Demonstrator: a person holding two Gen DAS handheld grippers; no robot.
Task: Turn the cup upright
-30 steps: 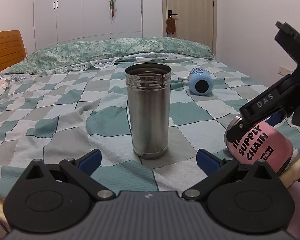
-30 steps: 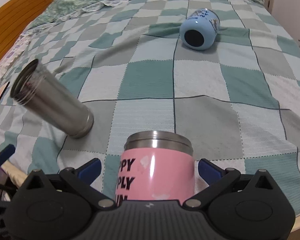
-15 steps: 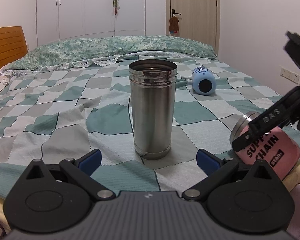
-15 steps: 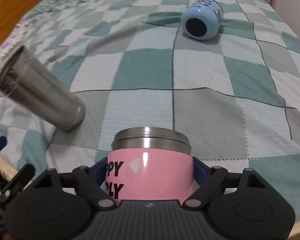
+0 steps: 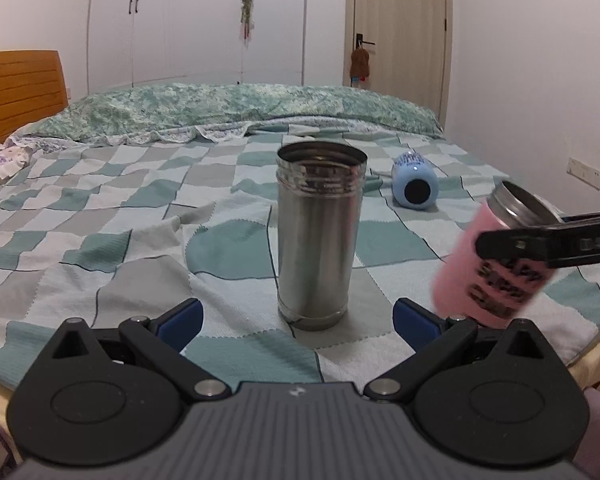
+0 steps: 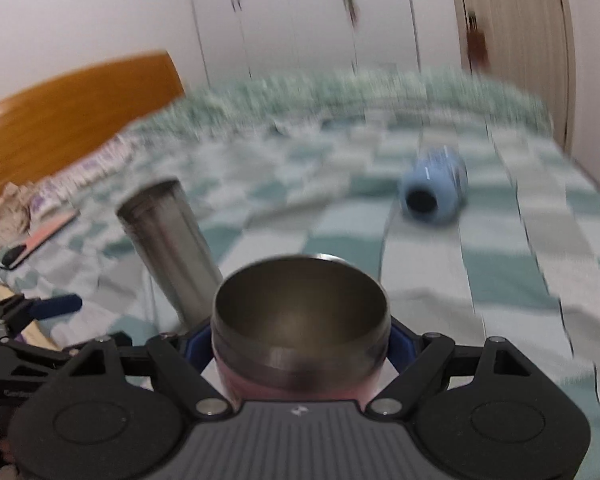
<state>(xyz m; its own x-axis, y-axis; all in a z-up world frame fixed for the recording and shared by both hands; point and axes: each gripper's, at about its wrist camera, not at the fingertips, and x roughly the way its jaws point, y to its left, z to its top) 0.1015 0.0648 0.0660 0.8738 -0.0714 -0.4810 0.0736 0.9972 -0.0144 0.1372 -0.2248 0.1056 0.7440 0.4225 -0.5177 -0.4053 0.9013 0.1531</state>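
Note:
My right gripper (image 6: 300,344) is shut on a pink cup (image 6: 300,332) with a steel rim and black lettering; it also shows in the left wrist view (image 5: 496,264), tilted near upright with its mouth up, low over the checked bedspread (image 5: 100,240). The right gripper's arm (image 5: 548,242) crosses the cup there. My left gripper (image 5: 298,316) is open and empty, just short of a tall steel cup (image 5: 319,232) that stands upright. The steel cup also shows in the right wrist view (image 6: 168,240). A light blue cup (image 5: 415,184) lies on its side further back, also in the right wrist view (image 6: 436,192).
A green patterned quilt (image 5: 240,112) lies across the far side of the bed. A wooden headboard (image 5: 20,92) is at the left. The bed's front edge (image 5: 596,356) runs under the pink cup. A phone and a flat item (image 6: 40,240) lie at the left.
My right gripper closed on the pink cup, lifted it off its side and swung it toward upright; the right wrist view tilted up. The left gripper stayed open by the steel cup.

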